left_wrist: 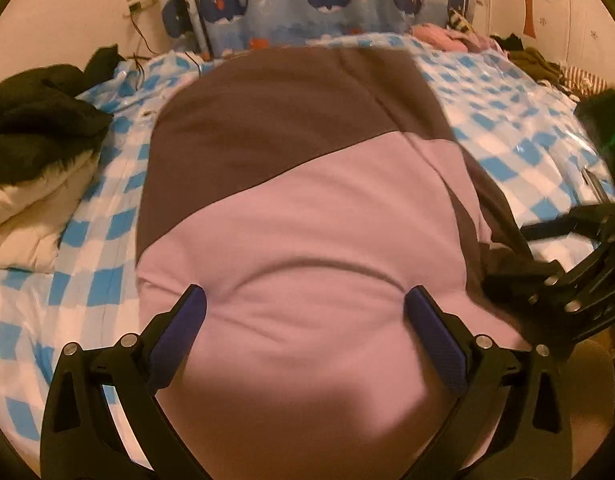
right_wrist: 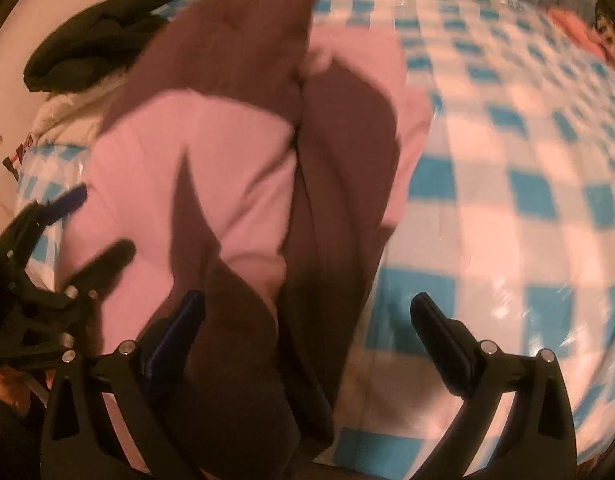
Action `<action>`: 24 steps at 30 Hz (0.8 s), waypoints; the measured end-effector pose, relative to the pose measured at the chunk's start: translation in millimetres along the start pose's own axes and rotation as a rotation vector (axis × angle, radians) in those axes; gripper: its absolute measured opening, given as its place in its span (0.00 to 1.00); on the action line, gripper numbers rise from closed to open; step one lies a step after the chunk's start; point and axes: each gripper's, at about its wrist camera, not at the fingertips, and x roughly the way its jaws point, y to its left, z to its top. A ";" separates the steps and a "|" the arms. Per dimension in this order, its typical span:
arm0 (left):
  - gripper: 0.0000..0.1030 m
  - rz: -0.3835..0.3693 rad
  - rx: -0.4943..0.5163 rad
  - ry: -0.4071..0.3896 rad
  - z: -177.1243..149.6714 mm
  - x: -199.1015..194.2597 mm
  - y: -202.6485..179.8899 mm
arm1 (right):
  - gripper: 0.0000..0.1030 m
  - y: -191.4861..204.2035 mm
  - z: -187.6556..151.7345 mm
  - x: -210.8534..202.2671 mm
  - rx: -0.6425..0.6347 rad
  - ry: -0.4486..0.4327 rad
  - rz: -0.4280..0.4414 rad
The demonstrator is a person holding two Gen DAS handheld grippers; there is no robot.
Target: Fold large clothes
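Observation:
A large pink and brown garment [left_wrist: 307, 216] lies folded on a bed with a blue and white checked cover [left_wrist: 519, 128]. My left gripper [left_wrist: 305, 308] is open, its fingers pressing down on the pink part near the front edge. My right gripper [right_wrist: 307, 312] is open above the garment's right side [right_wrist: 339, 168], over a brown fold and the checked cover [right_wrist: 507, 200]. The right gripper also shows in the left wrist view [left_wrist: 555, 256] at the garment's right edge. The left gripper shows in the right wrist view [right_wrist: 87, 232] at the left.
A black and cream garment pile [left_wrist: 39, 148] lies on the bed's left side. More clothes [left_wrist: 527, 56] are heaped at the far right. A whale-print curtain [left_wrist: 319, 0] and a wall stand behind the bed. A cable [left_wrist: 141, 40] hangs from a wall socket.

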 end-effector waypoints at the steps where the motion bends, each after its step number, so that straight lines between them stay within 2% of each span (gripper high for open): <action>1: 0.93 0.010 0.017 0.012 0.9 0.5 -2.8 | 0.95 -5.5 -1.0 5.3 0.022 0.005 0.029; 3: 0.93 0.005 0.023 0.025 6.1 -6.1 -3.1 | 0.95 -7.9 0.0 6.3 0.033 0.017 0.043; 6: 0.93 -0.049 -0.041 -0.043 17.5 -28.2 6.9 | 0.95 0.6 7.7 -5.2 -0.019 0.034 0.005; 8: 0.93 -0.043 -0.056 -0.039 24.9 -26.1 12.5 | 0.95 -1.3 15.6 -17.6 -0.003 0.051 0.042; 9: 0.93 -0.062 -0.056 0.001 25.0 -16.3 12.7 | 0.95 -2.4 19.9 -25.6 0.002 0.029 0.048; 10: 0.93 -0.040 -0.041 0.018 21.5 -4.5 9.4 | 0.95 -3.6 25.9 -36.1 0.007 -0.018 0.039; 12: 0.93 -0.031 -0.028 0.018 18.0 1.6 5.9 | 0.95 -5.2 46.7 -56.8 0.032 -0.135 0.052; 15: 0.93 -0.016 -0.012 0.013 16.8 1.8 2.3 | 0.95 1.5 89.0 -64.9 0.024 -0.245 0.001; 19: 0.93 -0.052 0.008 0.032 24.7 -5.9 6.1 | 0.95 5.9 148.8 -35.6 0.005 -0.283 -0.062; 20: 0.93 -0.074 0.010 0.017 30.4 -12.6 10.4 | 0.95 1.6 158.7 -20.3 0.014 -0.261 -0.112; 21: 0.93 -0.075 -0.001 -0.025 37.7 -22.1 17.3 | 0.95 -10.2 165.5 3.8 0.042 -0.207 -0.116; 23: 0.93 -0.047 -0.059 -0.101 51.6 -34.2 33.8 | 0.95 -33.4 160.3 43.1 0.110 -0.125 -0.082; 24: 0.93 -0.059 -0.108 -0.112 59.2 -33.0 44.9 | 0.95 -44.5 152.7 58.1 0.143 -0.113 -0.061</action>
